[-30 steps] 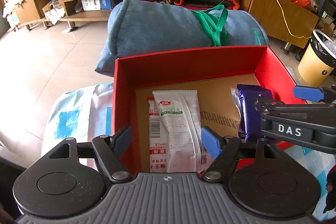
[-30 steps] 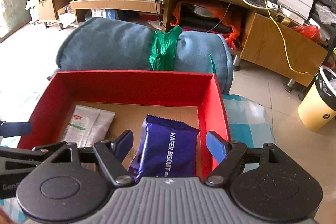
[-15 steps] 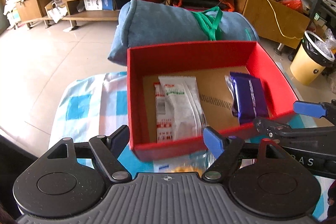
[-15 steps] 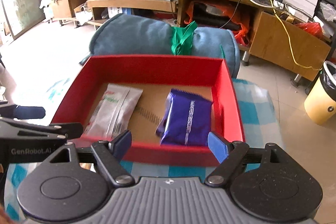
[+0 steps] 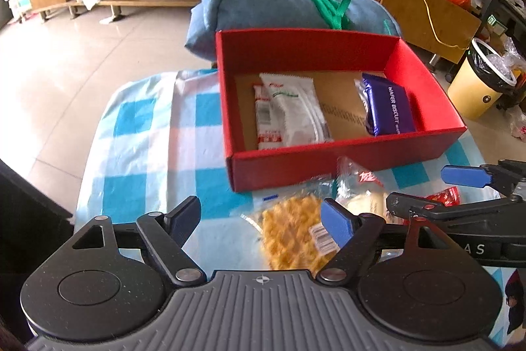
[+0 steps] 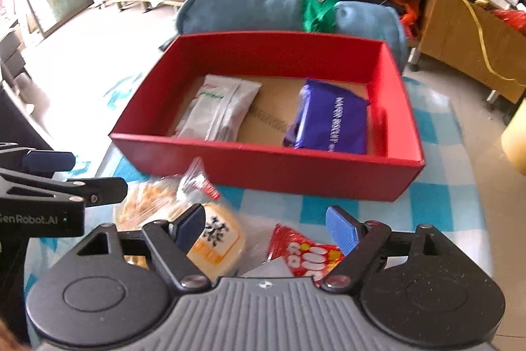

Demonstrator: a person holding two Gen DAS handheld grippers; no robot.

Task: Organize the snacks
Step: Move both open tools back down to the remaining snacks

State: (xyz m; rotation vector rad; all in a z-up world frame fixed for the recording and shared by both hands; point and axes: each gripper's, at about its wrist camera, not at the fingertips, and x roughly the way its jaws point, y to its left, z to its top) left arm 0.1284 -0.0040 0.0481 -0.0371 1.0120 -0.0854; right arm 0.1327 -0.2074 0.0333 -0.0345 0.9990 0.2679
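The left tool (image 5: 261,219) hangs at six o'clock over the checked worktop (image 5: 148,147), its jaws opening wide and empty, with a clear bag of yellow crisps (image 5: 289,236) lying below between them. At twelve o'clock from it sits the red box (image 5: 345,160). Inside the box, a white snack packet (image 5: 292,111) lies at the nine o'clock side and a purple wafer biscuit pack (image 5: 389,111) at the three o'clock side, well apart. Behind the box lies a rolled blue blanket (image 5: 263,2) tied with a green strap (image 5: 332,5). The right tool (image 6: 266,229) hovers over loose snacks outside the box's near wall; its jaws are opening too, gripping nothing. Under its left finger lies an orange-and-white packet (image 6: 220,236), and near its right finger a red candy bag (image 6: 305,252).
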